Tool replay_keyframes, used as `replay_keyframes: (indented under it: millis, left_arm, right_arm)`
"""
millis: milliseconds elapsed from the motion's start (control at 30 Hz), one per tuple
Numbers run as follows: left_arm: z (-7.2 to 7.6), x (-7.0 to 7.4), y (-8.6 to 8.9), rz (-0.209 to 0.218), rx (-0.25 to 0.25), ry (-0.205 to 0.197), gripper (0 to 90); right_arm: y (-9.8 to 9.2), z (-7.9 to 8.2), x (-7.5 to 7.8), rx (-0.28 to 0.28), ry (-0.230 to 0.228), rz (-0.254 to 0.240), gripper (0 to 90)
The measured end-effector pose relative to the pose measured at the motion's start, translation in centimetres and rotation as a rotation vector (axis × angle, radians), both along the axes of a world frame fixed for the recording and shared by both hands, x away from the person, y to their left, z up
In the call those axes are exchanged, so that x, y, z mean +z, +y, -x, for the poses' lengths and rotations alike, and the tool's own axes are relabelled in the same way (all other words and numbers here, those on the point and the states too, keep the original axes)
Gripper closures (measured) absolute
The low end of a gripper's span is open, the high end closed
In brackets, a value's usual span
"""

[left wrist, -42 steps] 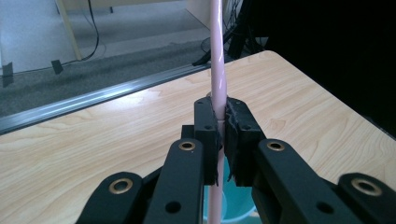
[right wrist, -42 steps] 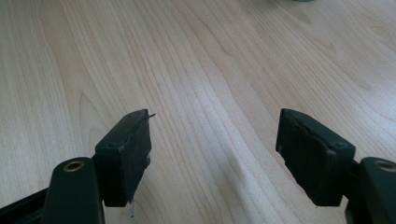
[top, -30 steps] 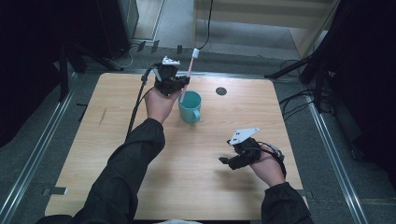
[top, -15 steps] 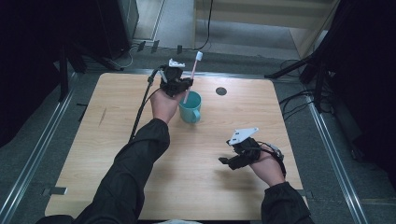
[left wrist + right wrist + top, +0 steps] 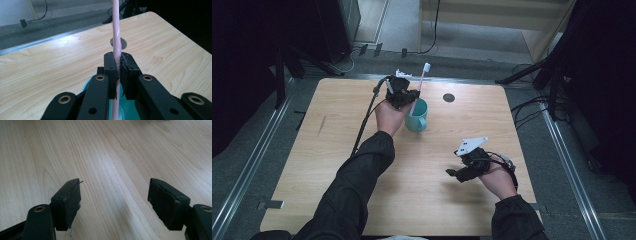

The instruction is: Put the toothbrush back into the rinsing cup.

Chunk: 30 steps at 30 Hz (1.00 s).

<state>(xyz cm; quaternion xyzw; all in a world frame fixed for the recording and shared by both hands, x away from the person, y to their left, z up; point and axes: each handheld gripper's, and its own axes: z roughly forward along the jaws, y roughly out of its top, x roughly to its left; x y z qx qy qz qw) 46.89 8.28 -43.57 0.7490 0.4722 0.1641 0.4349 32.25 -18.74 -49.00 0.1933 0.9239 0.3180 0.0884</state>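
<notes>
Toothbrush clamped by left gripper over teal cup; right gripper gapes above bare table.

A pale wooden worktop carries a teal cup, which stands toward its far edge. Just right of the cup and a little farther back, a round dark hole sits in the wood.

No lettering, label or number seems readable on anything in view.

the left gripper has lowered the toothbrush into the cup.
</notes>
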Motion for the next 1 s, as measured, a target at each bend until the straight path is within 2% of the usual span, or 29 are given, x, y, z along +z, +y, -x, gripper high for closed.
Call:
replay_keyframes:
  millis: [300,533,700,1000]
  left_arm:
    - [0.2,-1.0,0.1,-0.016,-0.005,0.032,84.3]
    - [0.3,-1.8,0.0,-0.011,-0.003,0.051,84.3]
    - [0.3,-2.2,-0.2,-0.037,-0.010,0.075,84.3]
    - [0.2,-2.6,-0.2,-0.054,-0.017,0.104,84.1]
  right_arm:
    - [0.1,0.0,0.0,0.000,0.000,0.002,26.4]
    - [0.1,0.0,0.0,0.002,0.000,0.004,26.4]
    - [0.1,0.0,0.0,0.001,0.002,0.004,26.4]
    - [0.1,0.0,0.0,0.002,0.002,0.006,26.4]
